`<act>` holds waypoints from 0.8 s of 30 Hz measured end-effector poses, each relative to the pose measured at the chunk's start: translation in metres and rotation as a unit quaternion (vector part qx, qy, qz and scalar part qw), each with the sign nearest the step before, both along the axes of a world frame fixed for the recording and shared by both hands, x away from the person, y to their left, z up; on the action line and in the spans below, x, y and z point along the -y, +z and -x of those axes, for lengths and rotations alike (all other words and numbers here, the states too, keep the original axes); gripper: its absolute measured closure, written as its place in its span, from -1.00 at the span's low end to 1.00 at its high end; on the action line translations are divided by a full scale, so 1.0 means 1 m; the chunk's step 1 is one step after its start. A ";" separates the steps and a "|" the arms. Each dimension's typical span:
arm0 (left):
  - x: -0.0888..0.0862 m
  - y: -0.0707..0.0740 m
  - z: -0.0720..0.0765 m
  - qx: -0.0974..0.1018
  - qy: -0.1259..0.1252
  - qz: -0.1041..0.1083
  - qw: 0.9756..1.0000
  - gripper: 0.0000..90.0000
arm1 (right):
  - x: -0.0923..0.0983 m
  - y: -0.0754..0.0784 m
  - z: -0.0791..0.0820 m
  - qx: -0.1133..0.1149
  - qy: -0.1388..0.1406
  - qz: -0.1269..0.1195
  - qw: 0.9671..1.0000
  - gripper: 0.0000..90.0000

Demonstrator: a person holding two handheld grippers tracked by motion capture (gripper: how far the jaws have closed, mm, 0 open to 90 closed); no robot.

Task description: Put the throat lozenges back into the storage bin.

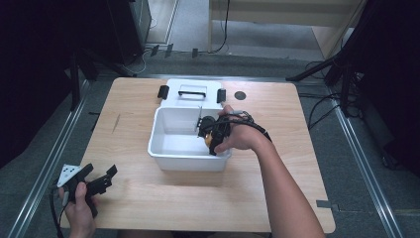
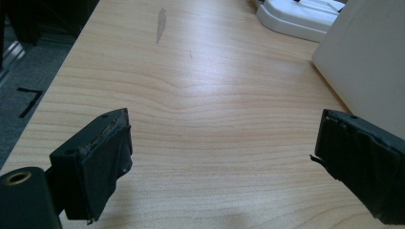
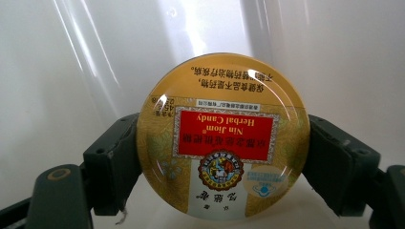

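A round yellow candy tin [image 3: 223, 136] with a red label is pinched by its rim between the jaws of my right gripper [image 3: 223, 157]. In the high view that gripper [image 1: 210, 135] reaches down into the right side of a white plastic bin [image 1: 173, 156] at the middle of the table, with the tin [image 1: 207, 139] showing as a small yellow spot. My left gripper [image 1: 101, 179] rests at the table's front left corner, jaws wide apart. Bare wood lies between its pads [image 2: 102, 157].
The bin's white lid [image 1: 192, 92] with black latches and a handle lies flat behind the bin. A thin divider [image 1: 200, 119] stands inside the bin. A dark round spot [image 1: 240, 95] marks the table near the lid. The bin's wall [image 2: 367, 62] stands close on the right of my left gripper.
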State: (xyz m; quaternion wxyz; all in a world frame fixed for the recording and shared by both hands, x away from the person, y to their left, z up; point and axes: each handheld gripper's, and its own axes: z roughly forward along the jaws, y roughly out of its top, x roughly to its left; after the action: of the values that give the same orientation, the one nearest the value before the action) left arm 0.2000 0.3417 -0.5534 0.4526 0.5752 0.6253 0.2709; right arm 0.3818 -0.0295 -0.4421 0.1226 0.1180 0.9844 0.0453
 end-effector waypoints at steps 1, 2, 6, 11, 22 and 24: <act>0.000 0.000 0.000 0.000 0.000 0.000 1.000 -0.86 | -0.001 -0.001 0.000 -0.001 0.000 0.003 1.000 -0.55; 0.000 0.000 0.000 0.000 0.000 0.000 1.000 -0.87 | -0.001 -0.002 -0.001 0.000 0.003 0.004 1.000 -0.55; 0.000 0.000 0.000 0.001 0.001 0.002 1.000 -0.87 | -0.003 -0.004 -0.002 -0.001 -0.002 0.009 1.000 -0.55; 0.000 0.000 0.001 0.002 0.001 0.000 1.000 -0.87 | -0.004 -0.007 -0.002 0.006 0.002 0.014 1.000 -0.55; 0.000 0.000 0.001 0.002 0.003 0.001 1.000 -0.86 | -0.004 -0.006 -0.002 0.002 0.001 0.005 1.000 -0.65; 0.000 0.000 0.001 0.003 0.003 0.000 1.000 -0.87 | -0.003 -0.006 -0.003 0.000 0.000 -0.001 1.000 -0.65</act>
State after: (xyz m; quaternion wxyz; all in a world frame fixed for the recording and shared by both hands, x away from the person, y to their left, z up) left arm 0.1988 0.3420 -0.5533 0.4535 0.5730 0.6252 0.2741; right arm 0.3844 -0.0264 -0.4479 0.1223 0.1186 0.9843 0.0465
